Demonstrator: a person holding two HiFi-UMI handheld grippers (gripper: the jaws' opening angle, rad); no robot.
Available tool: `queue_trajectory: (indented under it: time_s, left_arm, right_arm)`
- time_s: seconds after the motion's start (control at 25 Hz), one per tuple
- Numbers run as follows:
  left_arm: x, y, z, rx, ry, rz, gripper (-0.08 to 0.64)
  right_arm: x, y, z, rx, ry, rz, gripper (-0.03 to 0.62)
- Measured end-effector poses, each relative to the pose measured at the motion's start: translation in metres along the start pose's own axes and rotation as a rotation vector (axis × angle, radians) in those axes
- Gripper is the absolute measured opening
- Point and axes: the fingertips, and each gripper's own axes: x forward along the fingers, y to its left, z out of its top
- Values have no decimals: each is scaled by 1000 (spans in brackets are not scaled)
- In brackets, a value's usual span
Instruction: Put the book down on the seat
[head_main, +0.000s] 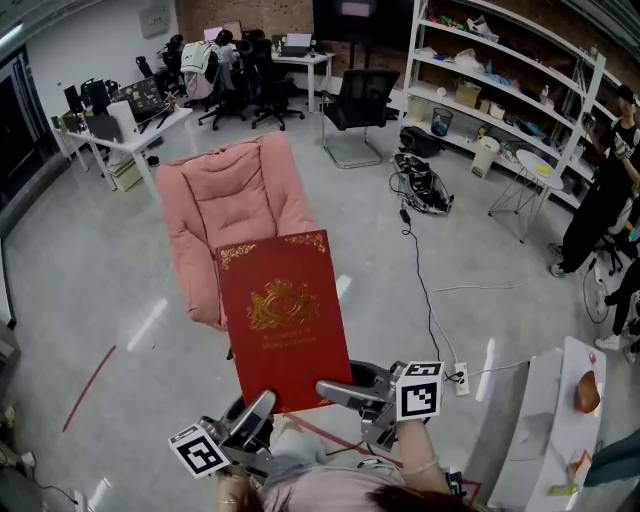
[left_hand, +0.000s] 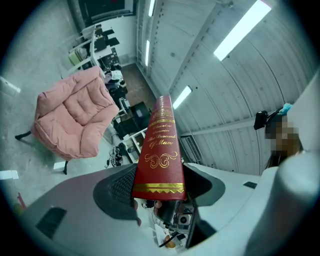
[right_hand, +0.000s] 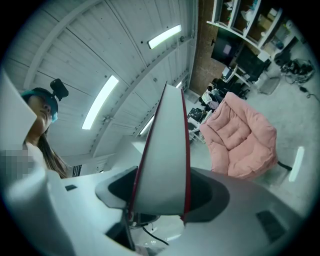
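Note:
A red book (head_main: 284, 316) with a gold crest is held in the air in front of me, its cover facing up, above the front edge of a pink cushioned seat (head_main: 232, 205). My left gripper (head_main: 260, 408) and right gripper (head_main: 338, 390) each clamp the book's near edge. In the left gripper view the gold-lettered spine of the book (left_hand: 160, 155) stands between the jaws of the left gripper (left_hand: 159, 189), with the seat (left_hand: 70, 120) beyond at the left. In the right gripper view the book's white page edge (right_hand: 162, 160) fills the right gripper (right_hand: 160, 197), with the seat (right_hand: 245, 137) at the right.
A black cable (head_main: 421, 265) runs over the grey floor right of the seat. A black office chair (head_main: 360, 100) and shelves (head_main: 510, 70) stand behind, desks (head_main: 130, 125) at the back left. A white table (head_main: 565, 420) and a person (head_main: 610, 190) are at the right.

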Motion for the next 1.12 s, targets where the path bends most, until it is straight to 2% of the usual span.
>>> queue_trajectory:
  time_s: [0.36,0.72,1.12]
  left_arm:
    - [10,27,60,-4,7,-18,261]
    - [-7,60,114,8,7,-22,261]
    - [-14,76,121,-3,-4,-6,261]
  right_arm:
    - [56,-15,31,-12,-9,-12,290]
    - [122,-26,34,-21,14,-13,290]
    - [138,-36,27,-6,66,-17,290]
